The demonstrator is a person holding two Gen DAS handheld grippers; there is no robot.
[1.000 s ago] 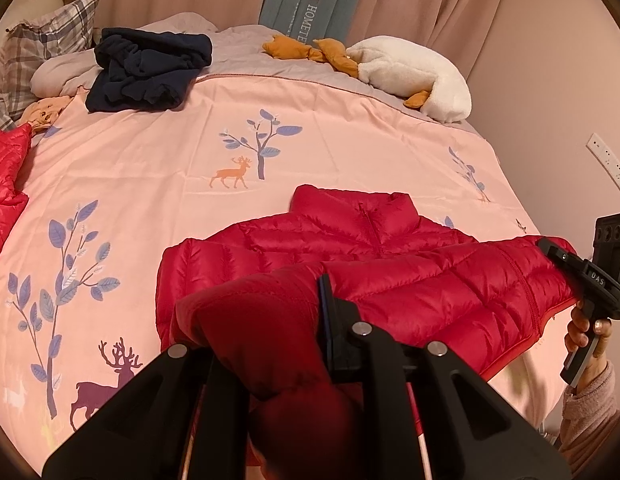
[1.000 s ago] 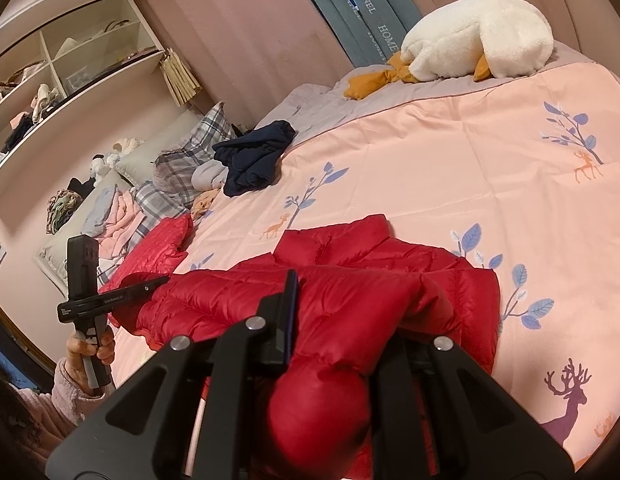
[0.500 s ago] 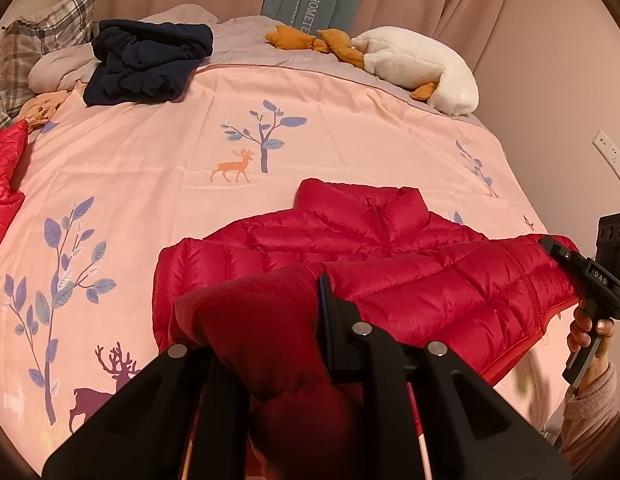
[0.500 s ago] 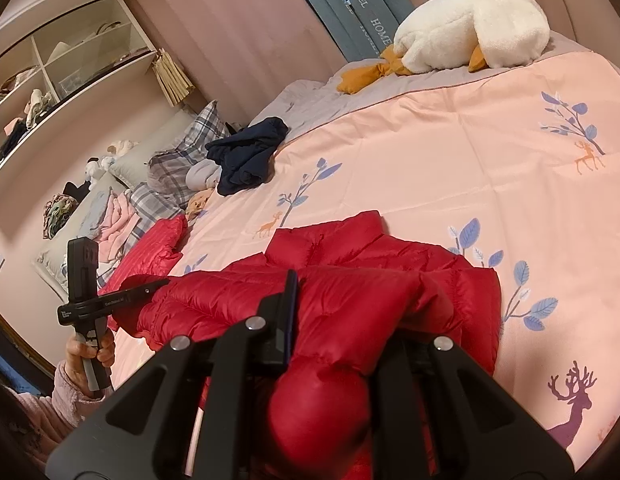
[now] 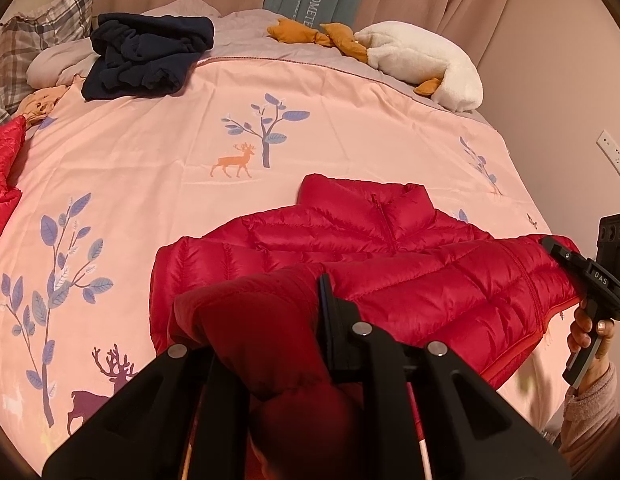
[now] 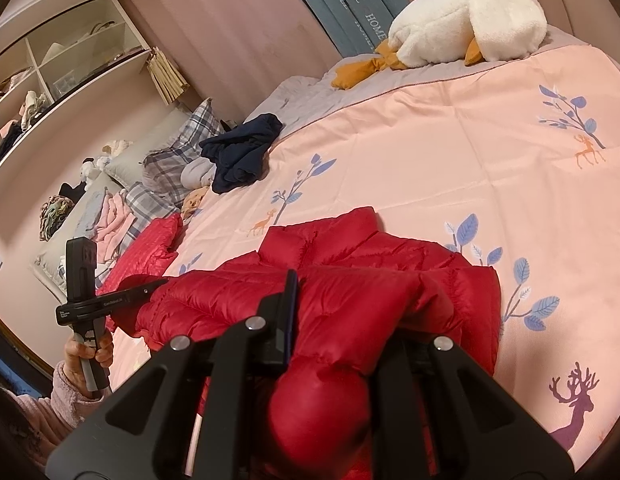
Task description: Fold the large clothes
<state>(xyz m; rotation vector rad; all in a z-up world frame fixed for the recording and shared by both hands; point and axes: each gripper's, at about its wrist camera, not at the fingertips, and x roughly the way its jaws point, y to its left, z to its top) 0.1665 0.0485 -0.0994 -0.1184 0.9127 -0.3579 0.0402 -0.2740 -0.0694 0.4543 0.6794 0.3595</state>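
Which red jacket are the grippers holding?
The red puffer jacket spread mid-bed, pinched by the left gripper and right gripper. The other red jacket lies untouched beside the pillows.

The red jacket (image 5: 389, 280) is quilted, glossy synthetic cloth. The pink bedspread (image 5: 158, 168) is smooth, matt printed fabric; the white plush toy (image 5: 421, 60) is fleecy. Gripper arms are matt black plastic.

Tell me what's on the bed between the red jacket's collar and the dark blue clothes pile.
Only bare pink duvet with its printed tree and deer lies between the red jacket and the dark blue clothes pile, clearest in the left wrist view.
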